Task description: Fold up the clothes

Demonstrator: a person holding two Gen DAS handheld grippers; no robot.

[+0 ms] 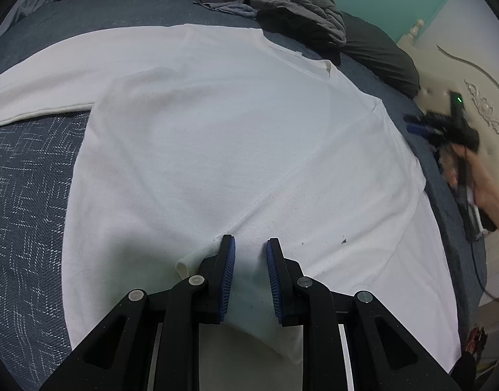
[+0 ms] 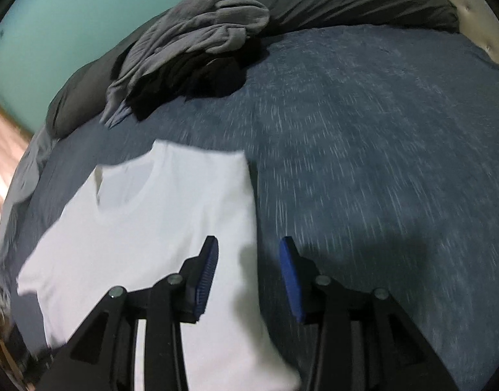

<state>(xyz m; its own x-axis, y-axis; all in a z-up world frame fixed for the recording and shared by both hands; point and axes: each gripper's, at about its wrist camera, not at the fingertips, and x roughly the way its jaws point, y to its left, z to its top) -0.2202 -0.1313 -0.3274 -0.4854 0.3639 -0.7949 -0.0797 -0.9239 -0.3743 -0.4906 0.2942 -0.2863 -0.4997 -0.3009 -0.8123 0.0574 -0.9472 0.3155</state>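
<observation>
- Jaws of the left gripper (image 1: 251, 244) pinch a fold of the white cotton T-shirt (image 1: 216, 137).
- Right gripper (image 2: 247, 244) jaws spread, empty, above the blue woven bedspread (image 2: 363, 163).

Black claw (image 1: 251, 244), ribbed blue pads (image 1: 228, 277)

Both views are dim, with soft indoor light and a cool cast. The left wrist view is sharp in the middle; the white shirt (image 1: 216, 150) is the brightest area, with a soft greenish shadow near the tool (image 1: 251, 244). The right wrist view is smeared by motion, the bed cover (image 2: 363, 163) streaked. Fisheye bending and black corners frame both.
</observation>
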